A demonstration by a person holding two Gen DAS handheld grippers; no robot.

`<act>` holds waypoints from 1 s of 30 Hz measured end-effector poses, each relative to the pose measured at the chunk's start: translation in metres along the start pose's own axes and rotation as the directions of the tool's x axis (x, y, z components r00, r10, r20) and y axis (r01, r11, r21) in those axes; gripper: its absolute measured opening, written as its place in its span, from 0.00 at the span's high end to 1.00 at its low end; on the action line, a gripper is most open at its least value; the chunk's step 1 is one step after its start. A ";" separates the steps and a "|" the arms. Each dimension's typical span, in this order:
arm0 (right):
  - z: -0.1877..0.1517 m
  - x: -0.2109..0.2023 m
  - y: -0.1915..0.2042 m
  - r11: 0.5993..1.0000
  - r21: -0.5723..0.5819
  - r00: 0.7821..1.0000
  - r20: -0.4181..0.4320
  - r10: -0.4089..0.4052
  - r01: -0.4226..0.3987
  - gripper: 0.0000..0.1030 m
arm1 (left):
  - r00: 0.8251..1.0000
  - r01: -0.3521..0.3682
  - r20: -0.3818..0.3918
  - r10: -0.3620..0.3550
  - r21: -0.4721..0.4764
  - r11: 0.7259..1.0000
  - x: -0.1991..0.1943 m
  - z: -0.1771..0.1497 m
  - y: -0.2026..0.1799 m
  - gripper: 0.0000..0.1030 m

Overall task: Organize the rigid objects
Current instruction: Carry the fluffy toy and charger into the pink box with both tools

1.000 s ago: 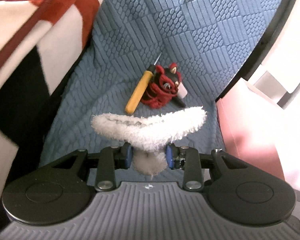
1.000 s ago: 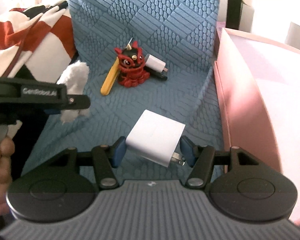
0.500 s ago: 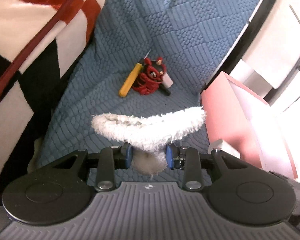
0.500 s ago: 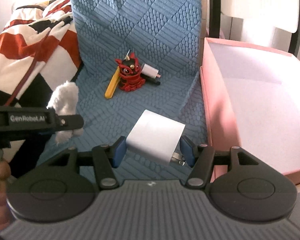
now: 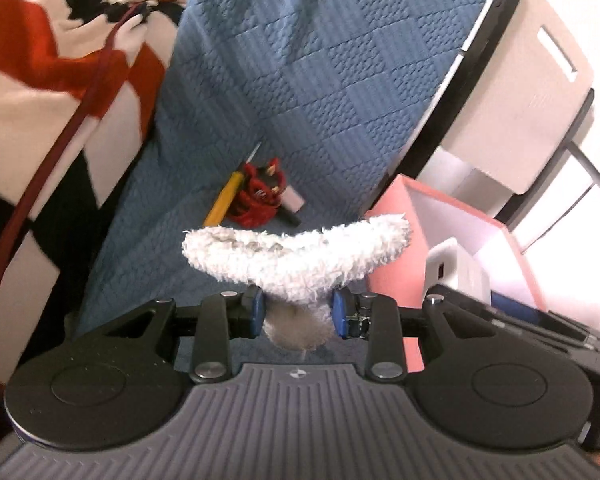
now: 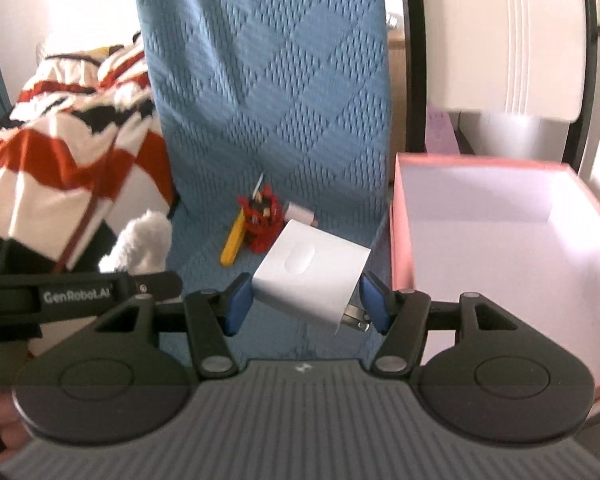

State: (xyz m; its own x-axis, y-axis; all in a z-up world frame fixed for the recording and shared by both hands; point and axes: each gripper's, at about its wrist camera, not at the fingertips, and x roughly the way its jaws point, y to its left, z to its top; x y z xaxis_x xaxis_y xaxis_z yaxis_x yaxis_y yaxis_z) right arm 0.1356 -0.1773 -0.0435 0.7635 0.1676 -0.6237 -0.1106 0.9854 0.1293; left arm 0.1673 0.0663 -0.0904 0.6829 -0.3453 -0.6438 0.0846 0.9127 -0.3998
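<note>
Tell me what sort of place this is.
Probably a living room or bedroom at home: a blue quilted cover drapes a seat, a red, white and black blanket lies beside it, and small household items such as a red toy figure sit on the seat.

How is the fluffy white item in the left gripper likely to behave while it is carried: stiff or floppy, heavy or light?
The fluffy white item, pinched at its middle by the left gripper, probably flexes: both ends spread outward unsupported. It looks light, since the ends barely droop. Its pile should resist slipping.
</note>
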 end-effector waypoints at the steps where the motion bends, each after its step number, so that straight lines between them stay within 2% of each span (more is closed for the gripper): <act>1: 0.004 -0.002 -0.003 1.000 -0.001 1.000 0.009 -0.005 0.005 0.40 | 1.000 0.010 0.002 -0.010 -0.005 1.000 0.000 0.003 -0.002 0.64; 15: 0.048 -0.027 -0.040 0.999 -0.004 0.995 0.086 -0.039 0.040 0.40 | 0.996 0.082 0.025 -0.082 0.029 0.996 -0.005 0.039 -0.051 0.64; 22: 0.057 -0.039 -0.057 0.999 0.018 0.992 0.113 -0.053 0.051 0.40 | 0.993 0.117 0.023 -0.119 0.086 0.989 0.000 0.054 -0.095 0.64; 30: 0.063 -0.057 -0.097 0.993 0.050 0.983 0.145 -0.113 0.106 0.40 | 0.984 0.176 0.003 -0.178 0.138 0.975 0.011 0.052 -0.150 0.64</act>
State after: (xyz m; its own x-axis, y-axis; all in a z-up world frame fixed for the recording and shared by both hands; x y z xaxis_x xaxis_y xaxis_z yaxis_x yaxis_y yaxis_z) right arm 0.1428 -0.2845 0.0286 0.8552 0.0495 -0.5159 0.0034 0.9949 0.1010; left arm 0.2001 -0.0630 -0.0035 0.6590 -0.5013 -0.5607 0.3024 0.8592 -0.4128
